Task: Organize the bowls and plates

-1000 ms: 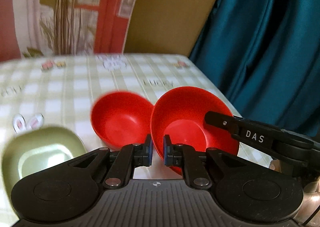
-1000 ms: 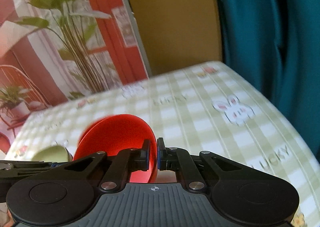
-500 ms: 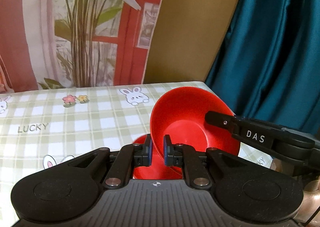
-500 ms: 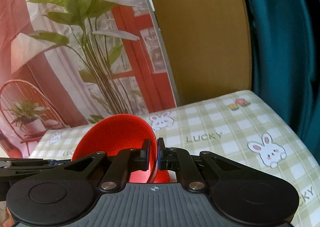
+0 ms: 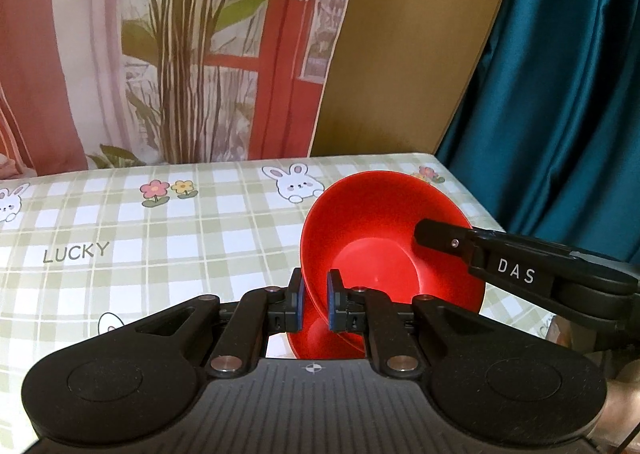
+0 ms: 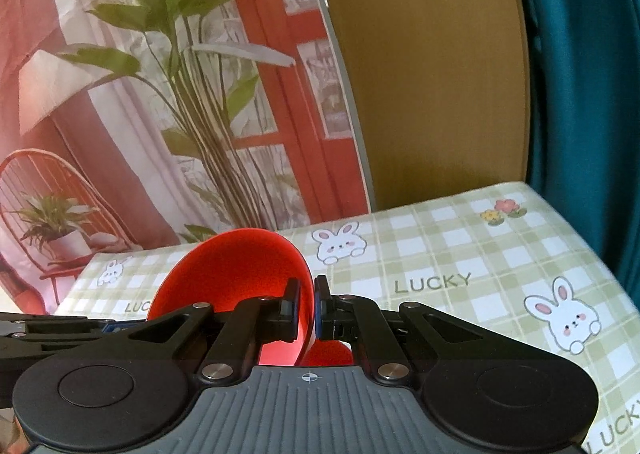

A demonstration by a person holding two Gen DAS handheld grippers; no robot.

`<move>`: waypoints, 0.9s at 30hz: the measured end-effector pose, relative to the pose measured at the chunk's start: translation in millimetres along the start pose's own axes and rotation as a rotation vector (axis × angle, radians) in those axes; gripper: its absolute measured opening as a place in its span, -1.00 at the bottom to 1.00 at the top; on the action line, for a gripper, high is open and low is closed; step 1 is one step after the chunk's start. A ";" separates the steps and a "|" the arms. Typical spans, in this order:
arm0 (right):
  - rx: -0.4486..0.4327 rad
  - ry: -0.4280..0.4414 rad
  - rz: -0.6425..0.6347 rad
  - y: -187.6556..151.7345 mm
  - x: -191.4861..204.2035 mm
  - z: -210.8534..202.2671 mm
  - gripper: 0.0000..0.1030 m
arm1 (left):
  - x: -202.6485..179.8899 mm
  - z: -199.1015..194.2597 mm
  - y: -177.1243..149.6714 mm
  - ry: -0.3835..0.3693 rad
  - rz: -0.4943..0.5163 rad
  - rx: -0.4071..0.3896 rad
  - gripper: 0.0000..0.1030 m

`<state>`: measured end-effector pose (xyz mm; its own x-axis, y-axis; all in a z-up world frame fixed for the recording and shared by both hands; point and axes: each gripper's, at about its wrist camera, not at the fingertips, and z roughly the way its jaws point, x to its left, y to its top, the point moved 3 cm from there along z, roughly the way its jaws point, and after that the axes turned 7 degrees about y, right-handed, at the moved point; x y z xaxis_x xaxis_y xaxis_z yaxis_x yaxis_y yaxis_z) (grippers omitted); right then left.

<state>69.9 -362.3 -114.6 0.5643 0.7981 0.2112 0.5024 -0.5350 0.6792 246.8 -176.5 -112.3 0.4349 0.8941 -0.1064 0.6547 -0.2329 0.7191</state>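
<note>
A red bowl (image 5: 384, 230) is held tilted above the table by both grippers. My left gripper (image 5: 313, 304) is shut on its near rim. My right gripper (image 6: 306, 314) is shut on the opposite rim of the same bowl (image 6: 232, 274); its finger (image 5: 500, 258) reaches in from the right in the left wrist view. A second red bowl (image 5: 320, 342) sits on the table just below the held one, mostly hidden; a bit of it shows in the right wrist view (image 6: 330, 354).
The table has a green checked cloth (image 5: 160, 238) with bunnies and "LUCKY" print. A backdrop with a plant picture (image 5: 180, 54) and a brown board (image 5: 400, 54) stand behind it. A teal curtain (image 5: 560, 94) hangs at the right edge.
Both grippers have carried the held red bowl over the second red bowl, which now lies under it. The green dish has gone out of view.
</note>
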 end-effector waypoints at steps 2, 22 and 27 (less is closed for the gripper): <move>0.011 -0.001 0.011 -3.1 -3.8 4.6 -0.87 | 0.3 6.1 -0.5 0.000 -0.002 0.010 -0.77; 0.101 -0.016 0.051 -29.2 -29.9 36.8 -0.87 | -2.8 38.0 -11.6 0.010 0.019 0.102 -0.77; 0.126 -0.026 0.051 -40.4 -30.3 40.0 -0.87 | -4.1 41.2 -18.5 0.010 0.027 0.123 -0.76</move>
<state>58.7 -376.0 -176.6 0.6071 0.7623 0.2243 0.5497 -0.6068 0.5742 258.3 -191.6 -153.4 0.4478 0.8904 -0.0809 0.7138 -0.3016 0.6320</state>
